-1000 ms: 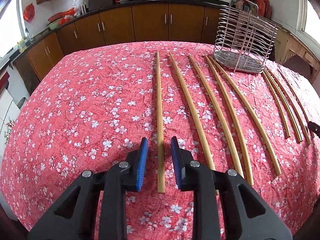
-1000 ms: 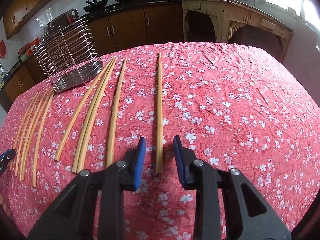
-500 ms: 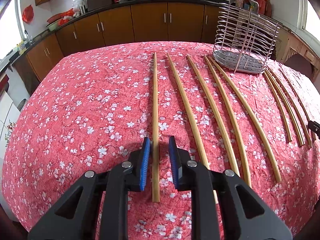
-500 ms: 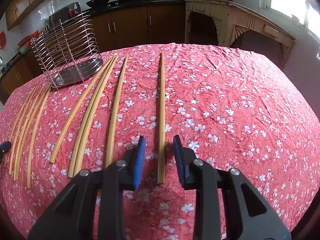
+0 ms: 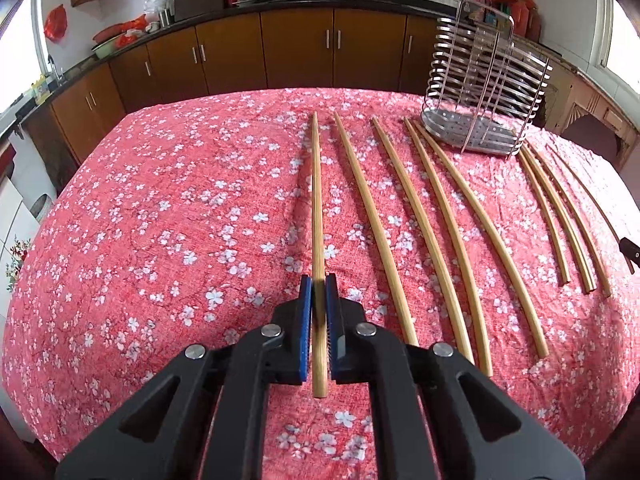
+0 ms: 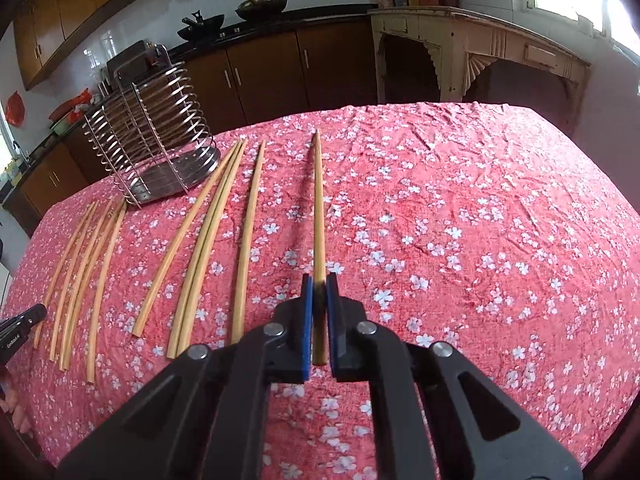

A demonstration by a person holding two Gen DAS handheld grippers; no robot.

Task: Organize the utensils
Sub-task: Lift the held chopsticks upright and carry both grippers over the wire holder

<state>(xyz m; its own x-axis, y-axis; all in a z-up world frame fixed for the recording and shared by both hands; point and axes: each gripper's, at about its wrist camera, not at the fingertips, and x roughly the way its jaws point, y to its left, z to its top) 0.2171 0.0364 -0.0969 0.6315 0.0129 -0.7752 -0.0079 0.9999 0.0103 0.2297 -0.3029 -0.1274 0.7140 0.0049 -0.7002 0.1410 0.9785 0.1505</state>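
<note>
The flowered tablecloth (image 5: 160,240) is wrinkled and soft under both of your tools, so a long stick dragged across it could snag a fold. Lift clear before you travel.

The wire utensil rack (image 5: 486,92) stands far ahead and to the right of your left gripper (image 5: 319,292); from your right gripper (image 6: 319,292) it sits far ahead and to the left. Its coils are close together, so a tip that comes in tilted could catch on the wire rather than drop inside.

Each tool is clamped on one chopstick near its close end. The left chopstick (image 5: 316,200) runs straight ahead from the blue pads, with only a short stub behind them. The right chopstick (image 6: 318,208) lies the same way. With that much length beyond the grip, either stick could pivot or slip in the pads as you swing it.

The loose chopsticks (image 5: 440,240) lie just to the right of your left tool; a low sweep toward the rack could scatter them.

Compared with a second ago, both pairs of jaws, then standing apart astride their sticks, have shut onto them. The right stick's far end now appears slightly raised off the cloth, though that's hard to be sure of.
</note>
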